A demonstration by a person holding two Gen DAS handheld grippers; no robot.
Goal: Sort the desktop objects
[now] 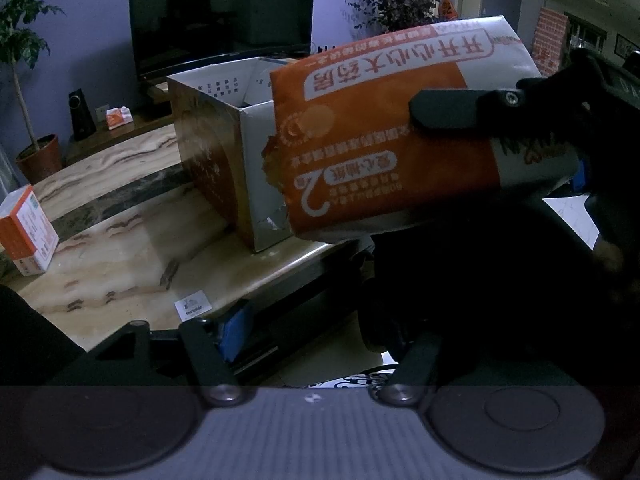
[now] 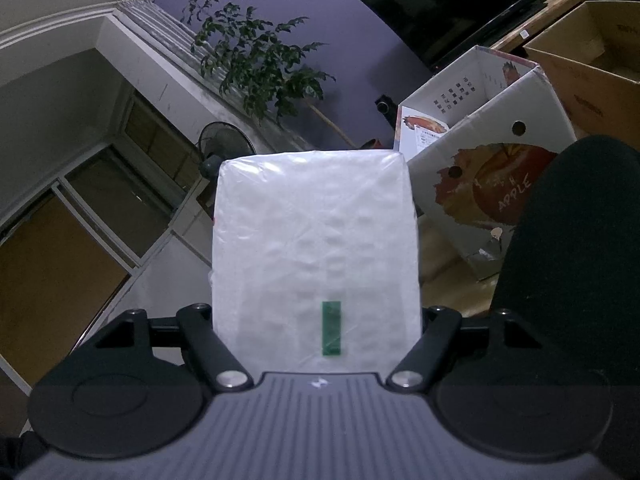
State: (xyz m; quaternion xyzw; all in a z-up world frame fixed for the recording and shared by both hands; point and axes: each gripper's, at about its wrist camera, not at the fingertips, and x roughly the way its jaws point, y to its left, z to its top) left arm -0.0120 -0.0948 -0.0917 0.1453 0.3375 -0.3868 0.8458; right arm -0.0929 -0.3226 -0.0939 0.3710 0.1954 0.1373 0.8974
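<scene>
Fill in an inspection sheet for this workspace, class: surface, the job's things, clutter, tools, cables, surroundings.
Surface: marble-patterned table, dimly lit.
Job's things: orange-and-white pack held in the air, tilted, in front of the open apple carton, which stands on the table.
Clutter: small orange-and-white box near the table's left side; white label at its near edge.
Tools: right tool closed on the pack; left tool open, nothing between its fingers.
Cables: nothing seen.
Surroundings: television, potted plant, speaker, purple wall.
</scene>
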